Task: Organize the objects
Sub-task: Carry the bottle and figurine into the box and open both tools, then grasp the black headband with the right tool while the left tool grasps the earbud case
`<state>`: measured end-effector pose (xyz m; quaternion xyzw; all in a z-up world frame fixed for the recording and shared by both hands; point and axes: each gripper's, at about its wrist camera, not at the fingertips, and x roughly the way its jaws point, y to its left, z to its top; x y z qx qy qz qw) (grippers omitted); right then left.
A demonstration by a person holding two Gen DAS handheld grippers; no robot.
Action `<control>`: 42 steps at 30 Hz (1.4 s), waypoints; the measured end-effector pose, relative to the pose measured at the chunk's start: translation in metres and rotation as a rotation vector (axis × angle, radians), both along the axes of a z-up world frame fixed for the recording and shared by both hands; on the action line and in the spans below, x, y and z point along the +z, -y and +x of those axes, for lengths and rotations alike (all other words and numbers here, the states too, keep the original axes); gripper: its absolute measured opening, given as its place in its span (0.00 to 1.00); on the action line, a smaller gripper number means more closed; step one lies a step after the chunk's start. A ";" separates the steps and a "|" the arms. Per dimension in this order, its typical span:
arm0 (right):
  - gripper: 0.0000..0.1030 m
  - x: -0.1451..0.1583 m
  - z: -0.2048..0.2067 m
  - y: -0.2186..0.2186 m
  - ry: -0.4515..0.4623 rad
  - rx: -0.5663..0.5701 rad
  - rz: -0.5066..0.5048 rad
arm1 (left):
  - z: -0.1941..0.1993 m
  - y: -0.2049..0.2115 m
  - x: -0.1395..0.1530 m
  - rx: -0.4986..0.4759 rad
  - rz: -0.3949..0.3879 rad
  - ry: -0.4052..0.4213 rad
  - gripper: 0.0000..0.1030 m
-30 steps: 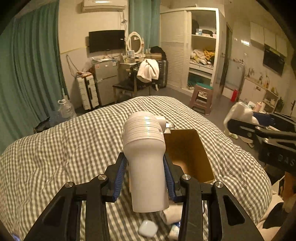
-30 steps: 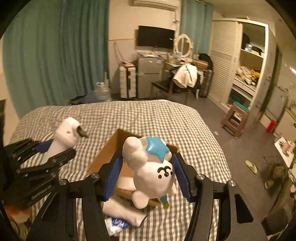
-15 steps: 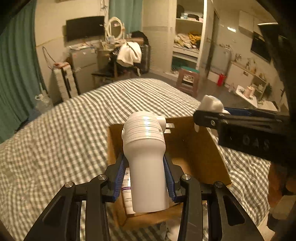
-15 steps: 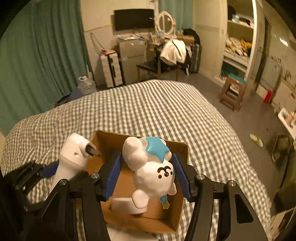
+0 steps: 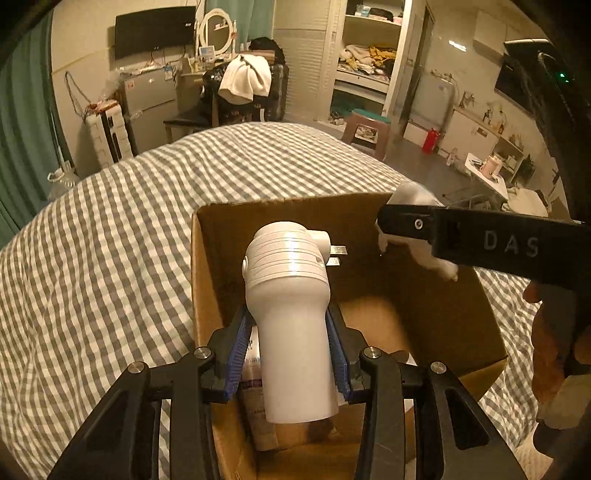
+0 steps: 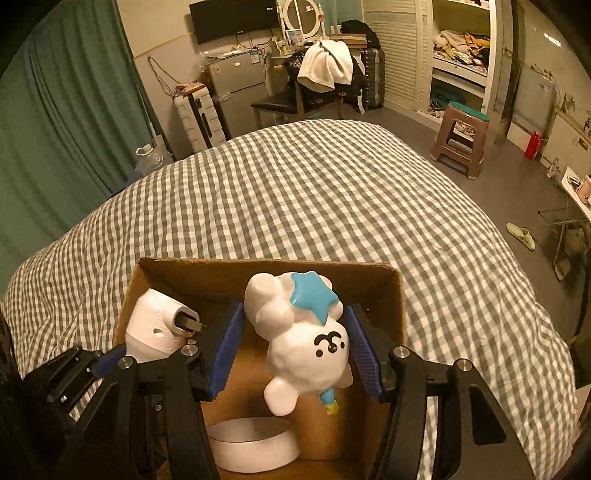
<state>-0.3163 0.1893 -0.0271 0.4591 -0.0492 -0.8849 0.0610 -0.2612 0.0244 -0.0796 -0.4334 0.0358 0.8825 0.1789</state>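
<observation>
Left wrist view: left claw (image 5: 291, 363) clamped on a white plastic plug-in device with a ribbed rounded head and two metal prongs (image 5: 290, 314) — blue pads (image 5: 241, 358) pressing both sides of its smooth lower body. Prongs point right. Device is held over the open brown cardboard box (image 5: 424, 317) sitting on the grey-and-white checked bed cover (image 5: 110, 240). Inside the box, under the device near the left wall, a pale labelled tube or bottle (image 5: 255, 398), mostly hidden, can't tell which. Right claw (image 5: 391, 225) comes in from the right across the box's far right corner, black arm marked "DAS", white figurine (image 5: 417, 195) pinched in it, only partly visible. Far room: black wall TV (image 5: 155, 29), chair with white cloth draped (image 5: 243, 79), brown stool (image 5: 365, 129).

Right wrist view: right claw (image 6: 293, 350) holds a glossy white cartoon animal figurine with a blue star on its head (image 6: 303, 339) — tilted, face toward camera, blue pads (image 6: 364, 354) on both flanks. It hangs over the box (image 6: 400, 306) interior. On the box floor near the camera, a white round shallow container (image 6: 253, 443). Left claw (image 6: 110, 360) at the left edge with the plug-in device (image 6: 159, 325) over the box's left wall, prong end facing right. Bed cover (image 6: 295, 192) stretches far; green curtain (image 6: 55, 110) at left.
</observation>
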 end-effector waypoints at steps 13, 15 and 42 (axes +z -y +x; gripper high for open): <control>0.75 0.078 0.055 -0.005 -0.132 -0.035 0.016 | 0.052 0.020 0.075 0.013 0.012 -0.137 0.84; 0.77 0.097 0.076 -0.008 -0.162 -0.040 0.040 | 0.060 0.023 0.088 0.024 0.007 -0.156 0.89; 0.80 -0.004 0.284 0.029 0.046 0.055 0.200 | 0.237 0.076 -0.008 0.162 -0.091 -0.044 0.99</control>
